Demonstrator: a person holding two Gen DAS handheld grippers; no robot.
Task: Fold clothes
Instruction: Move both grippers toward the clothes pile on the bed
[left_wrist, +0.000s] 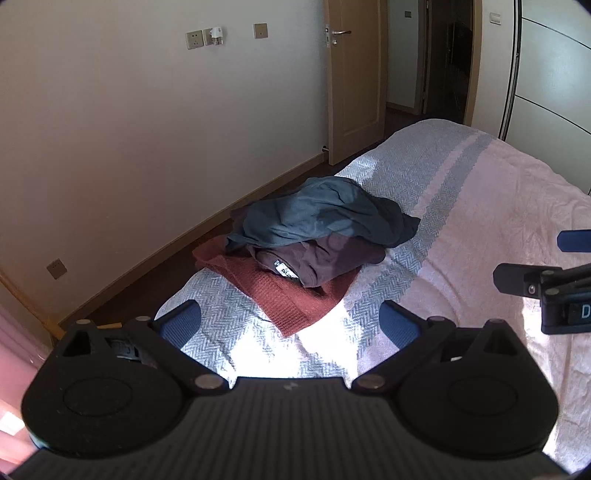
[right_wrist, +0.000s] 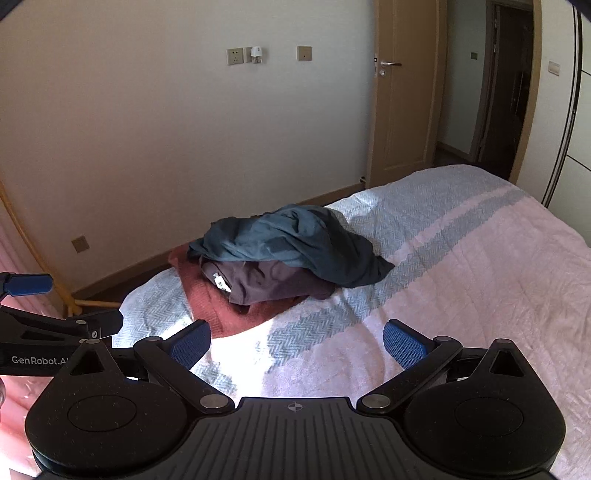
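Note:
A pile of clothes lies on the bed near its left edge. A crumpled teal garment (left_wrist: 325, 218) (right_wrist: 291, 243) lies on top, over a dark purple garment (left_wrist: 328, 262) (right_wrist: 273, 280) with a white tag. Both rest on a rust-red knit garment (left_wrist: 284, 299) (right_wrist: 221, 306). My left gripper (left_wrist: 291, 325) is open and empty, short of the pile. My right gripper (right_wrist: 297, 345) is open and empty, also short of the pile. The right gripper shows at the right edge of the left wrist view (left_wrist: 532, 262). The left gripper shows at the left edge of the right wrist view (right_wrist: 66, 302).
The bed (left_wrist: 480, 206) (right_wrist: 480, 266) has a pink cover with a grey herringbone blanket (left_wrist: 417, 173). A white wall (left_wrist: 147, 129) and dark floor strip (left_wrist: 155, 269) run along the left. A wooden door (left_wrist: 354, 81) stands open at the back. A wardrobe (left_wrist: 554, 81) stands at the right.

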